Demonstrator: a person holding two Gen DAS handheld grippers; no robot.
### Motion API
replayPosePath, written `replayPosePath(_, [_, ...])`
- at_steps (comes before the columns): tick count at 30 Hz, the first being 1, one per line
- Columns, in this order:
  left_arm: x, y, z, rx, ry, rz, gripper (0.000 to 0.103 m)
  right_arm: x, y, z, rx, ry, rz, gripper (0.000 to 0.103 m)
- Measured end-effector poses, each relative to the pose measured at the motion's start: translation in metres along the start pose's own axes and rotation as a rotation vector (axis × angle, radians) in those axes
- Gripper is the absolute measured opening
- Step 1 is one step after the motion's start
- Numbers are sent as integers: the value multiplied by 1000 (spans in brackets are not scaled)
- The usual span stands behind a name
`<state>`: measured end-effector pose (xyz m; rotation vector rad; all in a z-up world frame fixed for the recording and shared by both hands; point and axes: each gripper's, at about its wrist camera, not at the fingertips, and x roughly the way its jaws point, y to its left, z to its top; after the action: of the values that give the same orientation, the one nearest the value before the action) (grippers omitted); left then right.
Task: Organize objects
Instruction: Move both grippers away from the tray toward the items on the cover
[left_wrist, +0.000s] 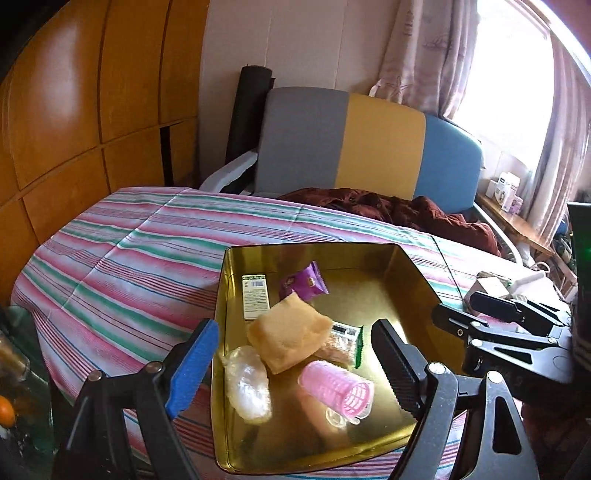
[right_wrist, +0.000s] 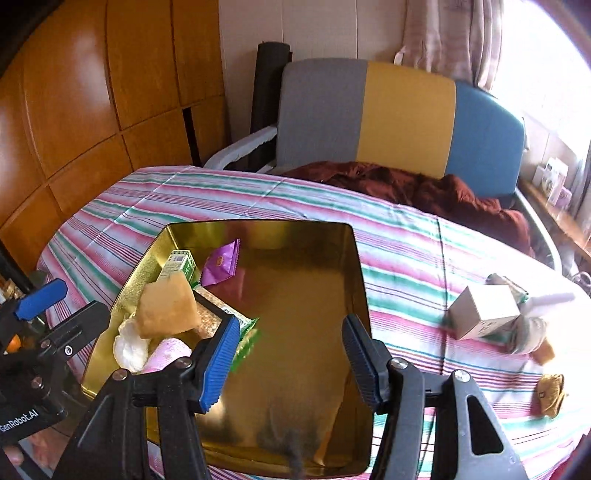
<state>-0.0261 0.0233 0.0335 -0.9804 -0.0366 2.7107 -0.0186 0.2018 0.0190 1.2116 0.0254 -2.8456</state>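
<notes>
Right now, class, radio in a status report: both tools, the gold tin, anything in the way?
Left tool open, empty. Right tool open, empty, over gold tin. Pink curler and sponge already in. White box waiting outside. Nothing in the way.

Left gripper (left_wrist: 295, 360): black plastic frame, silver pivot screws, one blue ribbed pad (left_wrist: 192, 369) and one black ribbed pad (left_wrist: 393, 363). Right gripper (right_wrist: 290, 363): same black frame with triangular cutouts, silver screws, blue ribbed pads (right_wrist: 218, 363) on both fingers. White "GenRobot.AI" lettering on the left unit's black body, seen from the right wrist camera.
</notes>
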Motion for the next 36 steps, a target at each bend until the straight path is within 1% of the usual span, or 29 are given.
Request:
replayPosePath(4, [-2, -7, 1, 21, 0, -5, 85, -3, -3, -4, -14, -2, -7, 59])
replayPosePath(9, [-7, -18, 1, 54, -12, -27, 85, -4, -24, -9, 28, 3, -28, 61])
replayPosePath(12, [-6, -27, 1, 71, -9, -58, 85, -4, -41, -13, 62, 17, -45, 61])
replayPosePath(16, [-6, -44, 1, 108, -4, -119, 85, -4, -72, -18, 121, 42, -74, 61])
replayPosePath(21, [0, -69, 1, 167, 24, -183, 85, -9, -124, -20, 206, 69, -124, 61])
replayPosePath(23, [3, -82, 0, 193, 37, -208, 85, -16, -151, -20, 243, 67, -162, 61])
replayPosePath(26, [6, -99, -2, 235, 51, -241, 87, -28, -190, -18, 296, 49, -212, 61])
replayPosePath(29, [11, -116, -4, 274, 70, -272, 88, -45, -235, -13, 363, 6, -284, 61])
replayPosePath(31, [12, -126, -5, 297, 76, -284, 88, -53, -267, -11, 411, -20, -328, 64])
replayPosePath(32, [13, -130, -4, 306, 77, -289, 88, -56, -283, -11, 437, -32, -345, 73])
replayPosePath(33, [14, -135, -3, 315, 79, -294, 88, -58, -299, -11, 467, -43, -360, 77])
replayPosePath(34, [16, -141, -2, 328, 82, -297, 88, -58, -313, -11, 496, -50, -368, 77])
replayPosePath(36, [18, -149, -1, 343, 85, -299, 88, -56, -344, -10, 564, -65, -355, 77])
